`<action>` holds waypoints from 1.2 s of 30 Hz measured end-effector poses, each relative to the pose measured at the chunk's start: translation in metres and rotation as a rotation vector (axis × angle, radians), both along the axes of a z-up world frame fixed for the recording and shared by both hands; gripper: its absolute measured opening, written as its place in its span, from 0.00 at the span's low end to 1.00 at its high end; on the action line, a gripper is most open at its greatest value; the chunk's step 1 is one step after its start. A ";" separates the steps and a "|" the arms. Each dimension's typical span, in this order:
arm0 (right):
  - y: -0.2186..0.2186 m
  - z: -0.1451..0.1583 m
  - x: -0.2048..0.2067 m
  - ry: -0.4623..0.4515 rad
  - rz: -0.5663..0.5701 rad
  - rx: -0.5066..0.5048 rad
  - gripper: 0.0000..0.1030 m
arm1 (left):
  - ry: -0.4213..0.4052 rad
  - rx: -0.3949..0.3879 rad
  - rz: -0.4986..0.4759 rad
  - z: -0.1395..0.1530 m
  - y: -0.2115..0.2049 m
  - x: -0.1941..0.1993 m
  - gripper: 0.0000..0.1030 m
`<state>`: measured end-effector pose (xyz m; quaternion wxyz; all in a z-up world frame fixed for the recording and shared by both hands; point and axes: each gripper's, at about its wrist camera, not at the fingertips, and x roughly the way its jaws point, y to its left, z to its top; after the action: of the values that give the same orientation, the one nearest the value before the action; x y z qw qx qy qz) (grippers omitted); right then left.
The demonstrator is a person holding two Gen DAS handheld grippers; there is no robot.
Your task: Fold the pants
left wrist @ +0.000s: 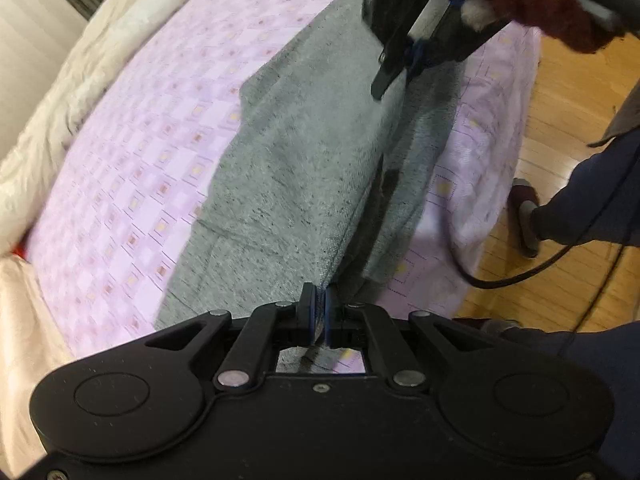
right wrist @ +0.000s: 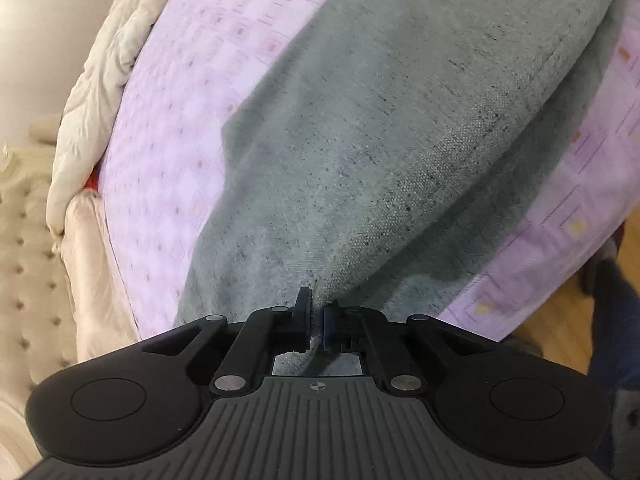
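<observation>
A: Item one?

B: Grey speckled woven pants (left wrist: pixel 304 152), spread lengthwise on a bed covered by a lilac sheet with a small square print (left wrist: pixel 132 184). The fabric rises in a ridge toward each gripper.

A: Left gripper?

B: Black two-finger left gripper (left wrist: pixel 319 304), blue pads, pointing steeply down. Its fingers are clenched on a pinched fold of the pants at the near end; grey cloth shows between the pads.

A: Right gripper?

B: Black two-finger right gripper (right wrist: pixel 317 312), likewise clamped on a gathered crease of the same pants. In the left wrist view it appears farther along the garment, at top right (left wrist: pixel 394 80), held by a hand in a dark red knitted sleeve (left wrist: pixel 536 4); that part is blurred, so the contact there is hard to judge.

A: Surroundings?

B: Cream quilted duvet (left wrist: pixel 72 80) bunched along the far edge of the sheet. Beige tufted headboard (right wrist: pixel 28 264). Wooden plank floor (left wrist: pixel 568 112) beside the bed, with a black cable (left wrist: pixel 520 276) trailing over it.
</observation>
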<state>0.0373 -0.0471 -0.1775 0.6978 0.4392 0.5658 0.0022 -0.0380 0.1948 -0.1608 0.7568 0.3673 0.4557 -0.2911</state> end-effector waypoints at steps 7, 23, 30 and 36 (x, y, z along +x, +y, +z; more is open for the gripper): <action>-0.006 -0.032 0.001 0.172 -0.002 -0.048 0.29 | 0.494 -0.284 0.326 -0.016 0.048 0.042 0.09; 0.065 0.005 0.065 -0.195 0.467 -0.443 0.31 | 0.255 -0.379 0.783 -0.024 0.043 0.136 0.30; 0.092 -0.021 0.058 -0.084 0.736 -0.480 0.31 | 0.443 -0.429 0.982 -0.066 0.080 0.092 0.34; 0.070 0.028 0.095 -0.243 0.649 -0.495 0.31 | 0.428 -0.314 0.920 -0.072 0.059 0.080 0.33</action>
<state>0.1318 0.0225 -0.1494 0.8068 0.0542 0.5720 0.1375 0.0422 0.2541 -0.2328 0.7423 -0.0558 0.6649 -0.0620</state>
